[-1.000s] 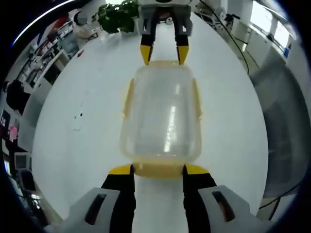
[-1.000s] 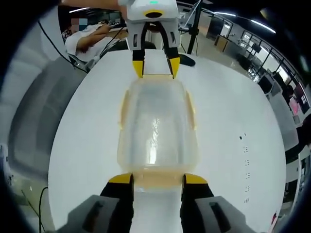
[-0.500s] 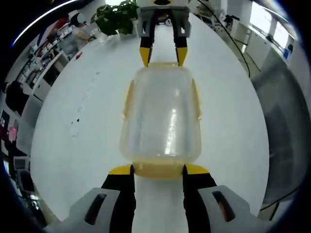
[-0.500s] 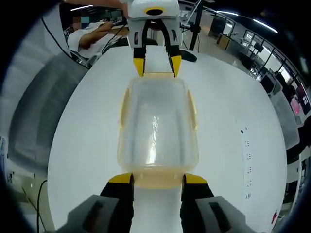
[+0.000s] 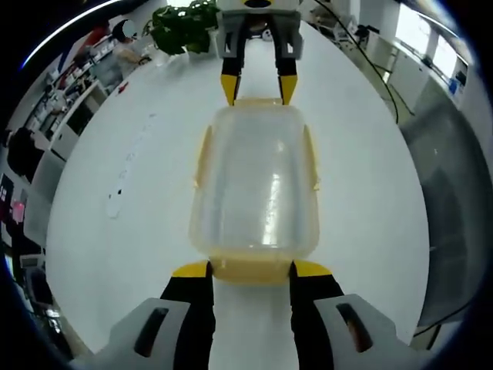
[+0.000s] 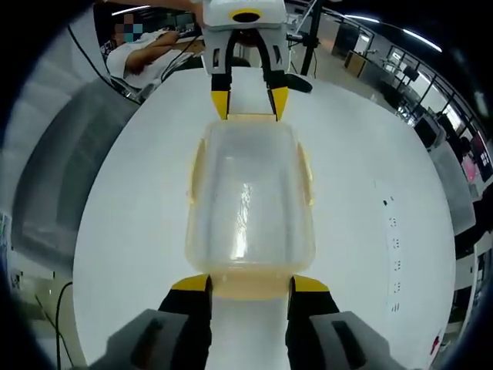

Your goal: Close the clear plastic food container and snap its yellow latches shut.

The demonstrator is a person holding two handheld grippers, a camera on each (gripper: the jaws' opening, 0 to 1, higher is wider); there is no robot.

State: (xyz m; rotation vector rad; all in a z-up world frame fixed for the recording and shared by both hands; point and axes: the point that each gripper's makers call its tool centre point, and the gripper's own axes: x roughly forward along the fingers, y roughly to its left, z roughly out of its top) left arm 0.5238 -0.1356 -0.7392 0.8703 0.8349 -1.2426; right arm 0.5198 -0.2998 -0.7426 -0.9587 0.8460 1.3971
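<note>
The clear plastic food container [image 5: 256, 189] [image 6: 248, 200] lies with its lid on at the middle of a round white table [image 5: 139, 200] [image 6: 131, 216], its long axis running straight from one gripper to the other. Yellow latches [image 5: 203, 154] [image 6: 196, 171] line its long sides. The left gripper [image 5: 250, 270] [image 6: 248, 105] has its spread jaws flanking the yellow latch at one short end; the right gripper [image 6: 250, 284] [image 5: 259, 86] stands likewise at the opposite end. The left gripper view takes in a green plant [image 5: 183, 23] beyond the table; the right gripper view shows a seated person's arm [image 6: 146, 52] and a row of small dark marks [image 6: 393, 247] on the tabletop.
</note>
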